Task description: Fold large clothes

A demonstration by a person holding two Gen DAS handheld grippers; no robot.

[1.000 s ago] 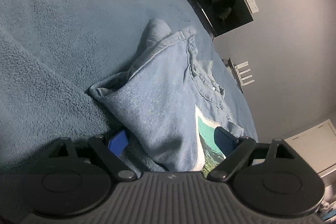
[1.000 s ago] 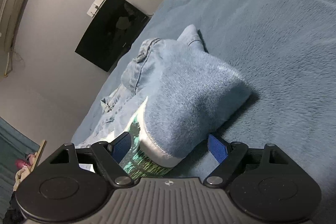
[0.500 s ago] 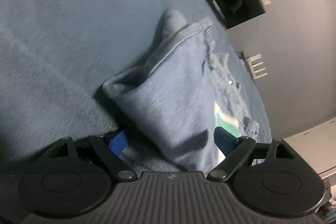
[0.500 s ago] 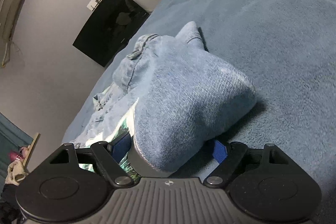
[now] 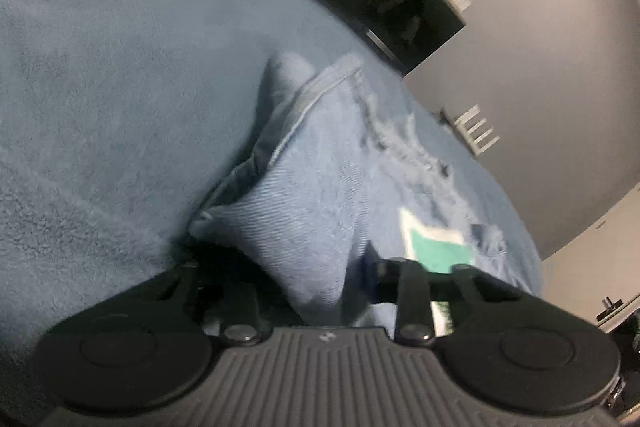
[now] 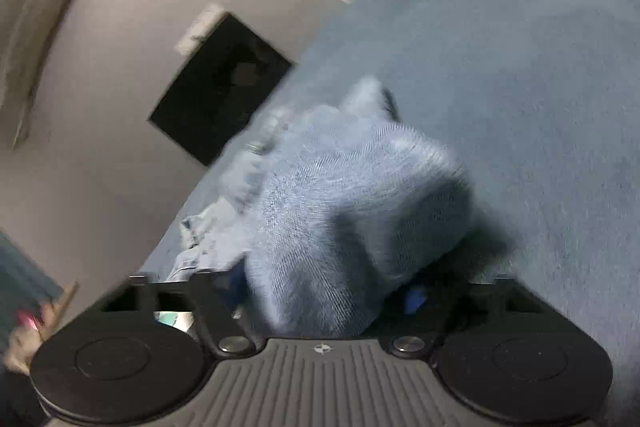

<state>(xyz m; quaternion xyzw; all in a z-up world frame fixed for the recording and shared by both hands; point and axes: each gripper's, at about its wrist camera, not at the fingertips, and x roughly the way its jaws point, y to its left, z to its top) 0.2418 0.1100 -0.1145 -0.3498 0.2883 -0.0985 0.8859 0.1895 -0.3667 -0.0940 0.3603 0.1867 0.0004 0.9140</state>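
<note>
Denim garment bunched, part-folded on blue blanket. Left gripper and right gripper both closing, denim between the jaws. Flattening and final folds left.

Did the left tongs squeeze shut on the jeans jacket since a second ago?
Yes. The left tongs are closing on the denim jacket. Earlier they stood wide on both sides of it; the blue blanket stayed put.

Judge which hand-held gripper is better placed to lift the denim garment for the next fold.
Left, narrowly. The left hand-held gripper is closing on a thin corner of the denim garment; the right hand-held gripper is closing around a bulky bunched fold.
</note>
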